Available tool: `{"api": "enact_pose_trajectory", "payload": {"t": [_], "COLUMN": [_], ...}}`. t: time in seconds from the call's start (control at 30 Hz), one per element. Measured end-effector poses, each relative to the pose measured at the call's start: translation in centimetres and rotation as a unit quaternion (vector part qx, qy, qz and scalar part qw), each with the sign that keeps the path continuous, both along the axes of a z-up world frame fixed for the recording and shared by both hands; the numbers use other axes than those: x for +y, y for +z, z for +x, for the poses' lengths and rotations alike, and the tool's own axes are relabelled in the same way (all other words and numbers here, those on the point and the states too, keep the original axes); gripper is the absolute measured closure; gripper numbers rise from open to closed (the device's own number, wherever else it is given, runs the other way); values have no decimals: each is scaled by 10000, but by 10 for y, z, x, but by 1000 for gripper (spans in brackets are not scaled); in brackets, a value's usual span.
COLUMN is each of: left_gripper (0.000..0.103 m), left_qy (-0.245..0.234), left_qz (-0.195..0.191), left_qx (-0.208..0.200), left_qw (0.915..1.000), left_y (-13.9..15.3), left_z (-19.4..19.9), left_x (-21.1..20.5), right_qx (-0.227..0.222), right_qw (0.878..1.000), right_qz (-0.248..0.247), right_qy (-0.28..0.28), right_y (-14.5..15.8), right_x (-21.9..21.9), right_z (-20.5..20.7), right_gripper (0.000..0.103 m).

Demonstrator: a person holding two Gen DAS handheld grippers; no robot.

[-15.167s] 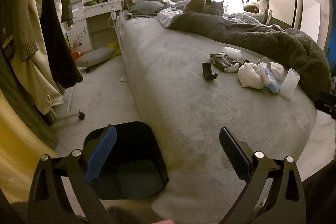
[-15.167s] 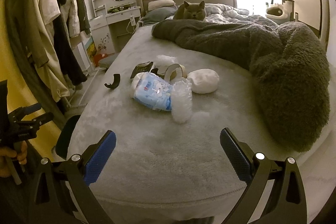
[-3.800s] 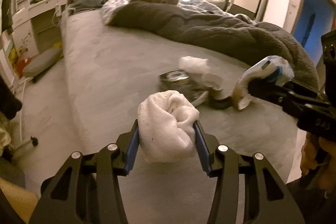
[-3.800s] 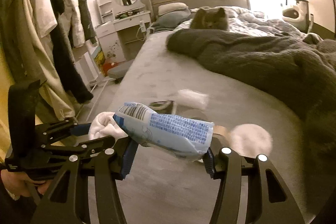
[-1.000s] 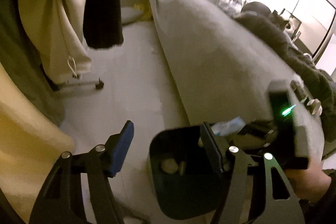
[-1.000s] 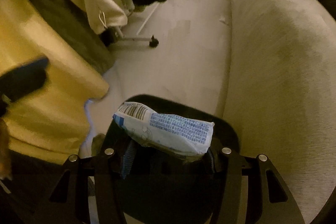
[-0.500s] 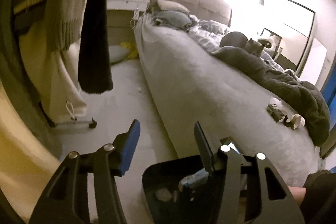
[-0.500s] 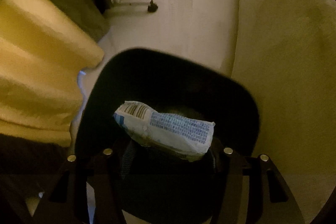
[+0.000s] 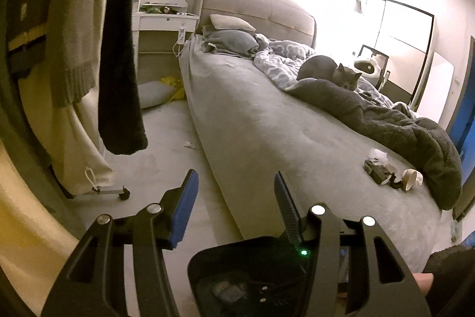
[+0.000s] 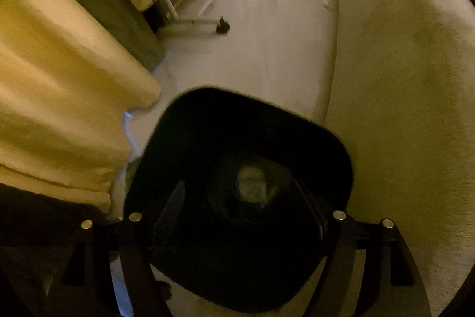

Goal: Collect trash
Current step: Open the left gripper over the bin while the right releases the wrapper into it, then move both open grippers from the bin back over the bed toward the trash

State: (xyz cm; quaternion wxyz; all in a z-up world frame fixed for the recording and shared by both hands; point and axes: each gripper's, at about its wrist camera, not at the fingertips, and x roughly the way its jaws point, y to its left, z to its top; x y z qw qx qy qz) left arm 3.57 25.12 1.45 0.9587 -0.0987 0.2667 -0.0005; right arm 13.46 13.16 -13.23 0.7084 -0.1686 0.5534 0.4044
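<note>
Trash [image 10: 251, 187] lies inside black bin [image 10: 190, 121], bed edge [image 10: 332, 97] alongside.

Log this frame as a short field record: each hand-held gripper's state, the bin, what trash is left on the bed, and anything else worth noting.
left hand-held gripper: open, empty, aimed across the bedroom
right hand-held gripper: jaws have just been opening, nothing between them, pointing down into the bin
black plastic trash bin: on floor beside bed, pale trash at its bottom
trash left on grey bed: dark flat packet, white crumpled tissue, white paper cup on its side
grey cat: lying on bedding
</note>
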Motion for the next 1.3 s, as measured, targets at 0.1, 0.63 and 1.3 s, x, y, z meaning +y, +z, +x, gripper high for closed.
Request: {"api": "enact_pose_trajectory", "payload": {"t": [0.1,0.63,1.3], "left_gripper": [48,45,37], "left_qy": [-1,-207,-660], "left_qz": [133,236,80], "left_qx": [1,-82,29], "left_qw": [9999,9995,9978], "left_y": [2,14,13], "left_z": [4,29,65], "left_x": [-9,-63,-134], "right_qx": [-165,-1142,-1571], "right_qw": [9994,9841,9719], "right_qz": [304,1297,1408], "right_qy": [23,-415,-1047], "right_y": [19,86,105], "right_x": [-6,-88,-178], "right_z": [1,17,31], "right_gripper": [29,29,29]}}
